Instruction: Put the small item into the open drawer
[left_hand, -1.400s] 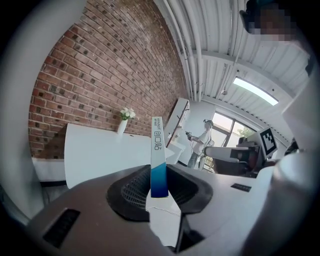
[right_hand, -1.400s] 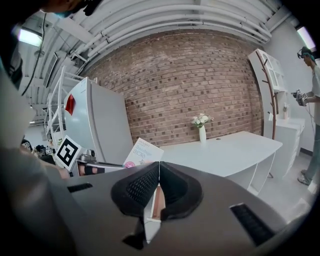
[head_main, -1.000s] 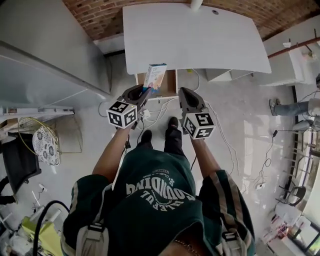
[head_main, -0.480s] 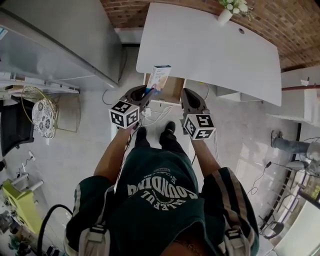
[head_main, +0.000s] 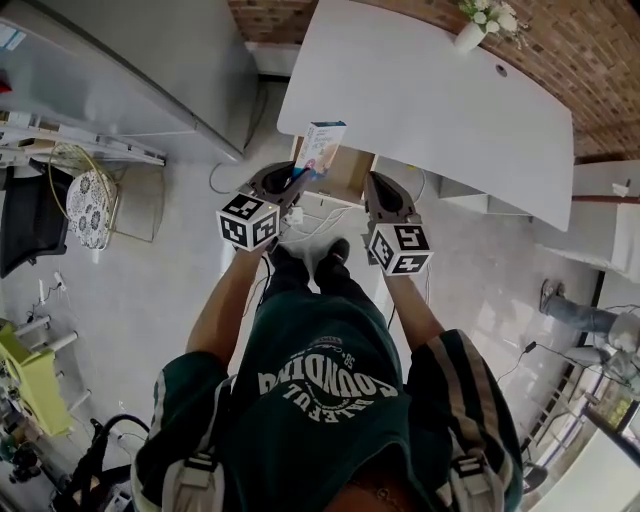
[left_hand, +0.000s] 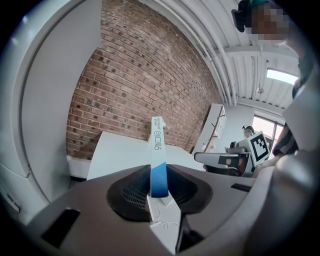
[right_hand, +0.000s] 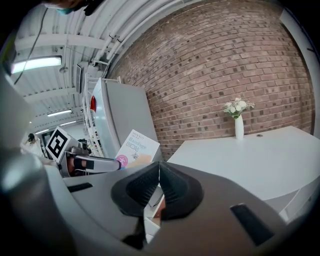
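Note:
In the head view a small white and blue box (head_main: 320, 148) stands upright in my left gripper (head_main: 291, 182), which is shut on its lower end. It hangs just in front of the open wooden drawer (head_main: 347, 178) under the white table (head_main: 430, 95). The left gripper view shows the box (left_hand: 157, 155) edge-on between the black pads (left_hand: 134, 192). My right gripper (head_main: 379, 186) is beside it to the right, shut with nothing in it. From the right gripper view the box (right_hand: 136, 147) and the left gripper (right_hand: 118, 161) show at the left.
A tall grey cabinet (head_main: 150, 70) stands left of the table. A white vase with flowers (head_main: 468, 35) is on the table's far side. Loose cables (head_main: 310, 215) lie on the floor under the drawer. A chair with a patterned cushion (head_main: 90, 205) is at the far left.
The head view has swung, so the table and drawer sit higher and more to the right. Both grippers keep their pose, and the box stays in the left one.

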